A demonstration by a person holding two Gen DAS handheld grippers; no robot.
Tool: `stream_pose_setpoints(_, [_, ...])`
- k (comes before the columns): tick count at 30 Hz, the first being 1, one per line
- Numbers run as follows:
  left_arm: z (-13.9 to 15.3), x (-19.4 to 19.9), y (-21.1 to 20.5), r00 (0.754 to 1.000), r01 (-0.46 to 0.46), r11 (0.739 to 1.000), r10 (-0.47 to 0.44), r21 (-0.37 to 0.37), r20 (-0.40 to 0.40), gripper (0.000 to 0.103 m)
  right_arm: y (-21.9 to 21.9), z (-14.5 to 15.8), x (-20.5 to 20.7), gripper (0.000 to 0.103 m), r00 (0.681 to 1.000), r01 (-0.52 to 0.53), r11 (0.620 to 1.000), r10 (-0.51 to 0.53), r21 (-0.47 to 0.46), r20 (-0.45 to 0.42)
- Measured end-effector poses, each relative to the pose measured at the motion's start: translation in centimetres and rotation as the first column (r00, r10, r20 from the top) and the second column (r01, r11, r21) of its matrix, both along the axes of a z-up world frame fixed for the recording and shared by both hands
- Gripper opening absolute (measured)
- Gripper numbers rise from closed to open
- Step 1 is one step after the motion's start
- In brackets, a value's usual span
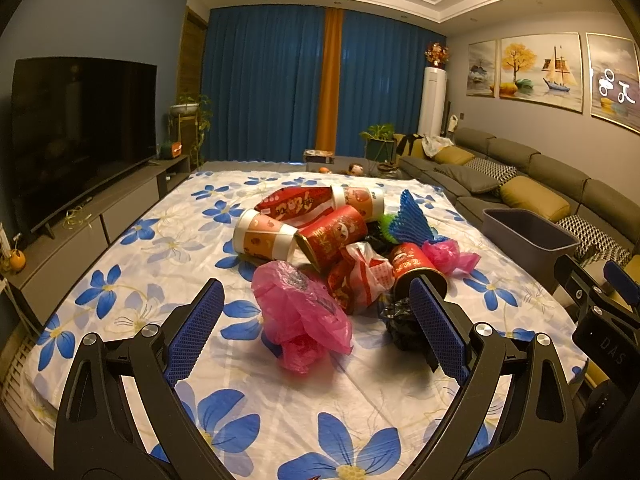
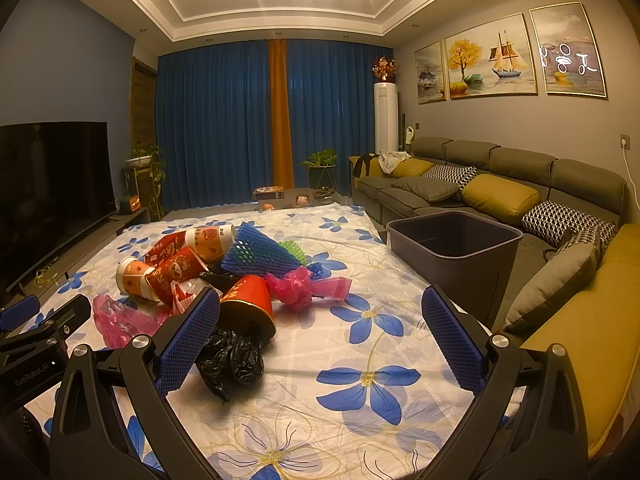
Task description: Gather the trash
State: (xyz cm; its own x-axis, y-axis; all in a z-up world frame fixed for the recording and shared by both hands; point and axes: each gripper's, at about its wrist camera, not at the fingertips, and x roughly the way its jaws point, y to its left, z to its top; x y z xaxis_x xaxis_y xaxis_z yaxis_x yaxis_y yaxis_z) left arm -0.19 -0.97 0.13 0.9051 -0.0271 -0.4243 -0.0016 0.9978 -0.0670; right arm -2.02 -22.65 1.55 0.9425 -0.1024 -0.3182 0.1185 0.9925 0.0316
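Observation:
A pile of trash lies on the flowered tablecloth [image 1: 132, 264]: paper cups [image 1: 264, 236], red tubes [image 1: 332, 240], a crumpled pink bag [image 1: 300, 312], a black bag [image 1: 404, 320], a blue foam net [image 1: 414, 218] and a small pink bag [image 1: 450, 256]. My left gripper [image 1: 316, 300] is open, its fingers on either side of the pink bag, above the cloth. In the right wrist view my right gripper [image 2: 320, 312] is open over bare cloth, right of the black bag [image 2: 232, 360] and a red tube [image 2: 250, 306]. The grey bin [image 2: 456, 246] stands at the table's right edge.
A sofa [image 2: 500, 200] with cushions runs along the right behind the bin. A television [image 1: 80, 132] on a low cabinet stands to the left. Blue curtains and potted plants are at the far end. Each gripper shows at the edge of the other's view.

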Motion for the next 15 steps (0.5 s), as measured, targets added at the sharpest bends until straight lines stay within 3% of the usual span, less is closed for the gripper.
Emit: stream_pose_setpoints(15, [0.8, 0.5, -1.2, 1.0, 0.011, 1.0, -0.011, -0.004, 0.008, 0.092, -0.1, 0.1, -0.1, 0.098, 1.0, 0.001, 1.0, -0.001, 0.0, 0.003])
